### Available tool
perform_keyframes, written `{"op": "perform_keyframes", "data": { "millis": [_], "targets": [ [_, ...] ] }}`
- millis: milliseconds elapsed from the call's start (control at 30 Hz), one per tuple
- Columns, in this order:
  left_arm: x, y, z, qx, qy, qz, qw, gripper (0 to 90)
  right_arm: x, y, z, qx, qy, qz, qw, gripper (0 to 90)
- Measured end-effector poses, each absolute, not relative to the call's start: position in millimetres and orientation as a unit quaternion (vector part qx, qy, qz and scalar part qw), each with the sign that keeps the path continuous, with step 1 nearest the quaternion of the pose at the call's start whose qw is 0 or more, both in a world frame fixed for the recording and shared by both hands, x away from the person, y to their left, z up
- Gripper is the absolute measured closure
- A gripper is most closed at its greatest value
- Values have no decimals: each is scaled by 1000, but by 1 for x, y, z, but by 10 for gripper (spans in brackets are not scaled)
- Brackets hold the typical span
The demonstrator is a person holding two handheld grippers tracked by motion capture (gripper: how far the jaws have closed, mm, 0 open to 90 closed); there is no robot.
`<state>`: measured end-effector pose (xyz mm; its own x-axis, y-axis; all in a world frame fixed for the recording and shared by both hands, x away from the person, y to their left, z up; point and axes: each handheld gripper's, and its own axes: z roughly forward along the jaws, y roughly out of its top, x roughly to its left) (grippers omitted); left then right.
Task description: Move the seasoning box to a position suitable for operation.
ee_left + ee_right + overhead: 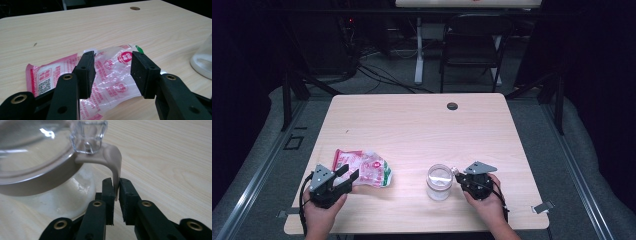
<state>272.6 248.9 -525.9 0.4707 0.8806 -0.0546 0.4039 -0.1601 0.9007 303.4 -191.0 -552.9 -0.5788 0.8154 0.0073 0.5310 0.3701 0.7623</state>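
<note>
- Jar [439, 182] sits near the counter's [422, 125] front edge, right of middle; packet [363, 168] lies toward the front-left corner.
- Our right gripper [115, 188] has its jaws clenched on the lid's tan latch tab [112, 160]. Pull it steadily along its hinge, or the jar tips.
- Our left gripper [112, 72] has its jaws released, straddling the packet without touching. Come down lower before closing, since the film is slippery.
- The right gripper view gives the pinch on the tab; in the high view that contact is too small to read.
</note>
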Motion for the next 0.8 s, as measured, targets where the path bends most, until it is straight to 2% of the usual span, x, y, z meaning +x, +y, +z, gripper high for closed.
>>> {"op": "perform_keyframes", "data": {
  "millis": [400,533,633,800],
  "targets": [
    [263,224,-523,737,434,236,461,608,293,-193,-544,401,818,384,152,778],
    [261,213,-519,748,423,232,456,635,290,-195,-541,395,820,388,143,735],
    [262,203,-517,756,421,215,453,686,287,-198,-532,380,824,394,145,714],
    [264,183,-513,764,414,202,452,712,278,-199,-523,366,823,409,145,704]
  ]
}}
